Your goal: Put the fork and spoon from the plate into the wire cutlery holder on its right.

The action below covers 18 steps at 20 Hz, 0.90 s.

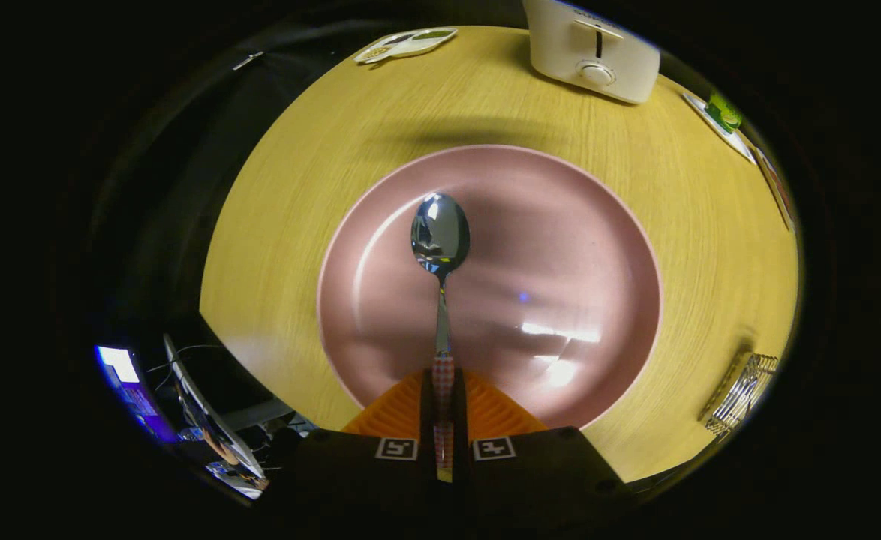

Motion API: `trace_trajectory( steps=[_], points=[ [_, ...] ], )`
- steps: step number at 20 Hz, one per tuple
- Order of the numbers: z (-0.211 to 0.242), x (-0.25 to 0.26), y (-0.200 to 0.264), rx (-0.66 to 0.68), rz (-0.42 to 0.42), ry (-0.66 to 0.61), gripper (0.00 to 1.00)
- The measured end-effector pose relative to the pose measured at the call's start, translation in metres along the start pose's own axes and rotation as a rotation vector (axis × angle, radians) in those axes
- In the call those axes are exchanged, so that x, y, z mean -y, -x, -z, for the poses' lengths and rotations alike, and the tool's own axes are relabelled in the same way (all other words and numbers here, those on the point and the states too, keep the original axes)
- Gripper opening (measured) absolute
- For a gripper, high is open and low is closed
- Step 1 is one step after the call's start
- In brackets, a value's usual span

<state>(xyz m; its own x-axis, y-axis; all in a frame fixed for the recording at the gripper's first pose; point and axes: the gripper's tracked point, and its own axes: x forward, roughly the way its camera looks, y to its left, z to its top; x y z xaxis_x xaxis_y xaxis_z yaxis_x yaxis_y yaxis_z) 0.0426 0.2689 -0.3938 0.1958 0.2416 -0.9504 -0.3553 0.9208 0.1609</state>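
On the far left side of the round wooden table (pixel 298 187) lies a small white sectioned dish (pixel 404 45). At the middle, the hand-held gripper (pixel 443 390) has its fingers drawn together, clamped on the checked handle of the spoon (pixel 440 247), whose shiny bowl points ahead over the pink plate (pixel 560 247). Beyond the plate stands a white toaster (pixel 590 49). Well apart to the right, near the table's edge, sits the wire cutlery holder (pixel 744 390), with metal cutlery already inside it.
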Motion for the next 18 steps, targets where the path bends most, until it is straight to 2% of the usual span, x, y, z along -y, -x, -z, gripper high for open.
trace_trajectory(
  steps=[2, 10, 13, 18],
  points=[
    [0.005, -0.002, 0.003, -0.012, -0.037, 0.04, 0.09],
    [0.015, 0.002, 0.034, -0.026, -0.093, 0.13, 0.09],
    [0.017, 0.01, 0.061, -0.005, -0.106, 0.192, 0.09],
    [0.019, 0.034, 0.118, 0.039, -0.12, 0.226, 0.09]
  ],
)
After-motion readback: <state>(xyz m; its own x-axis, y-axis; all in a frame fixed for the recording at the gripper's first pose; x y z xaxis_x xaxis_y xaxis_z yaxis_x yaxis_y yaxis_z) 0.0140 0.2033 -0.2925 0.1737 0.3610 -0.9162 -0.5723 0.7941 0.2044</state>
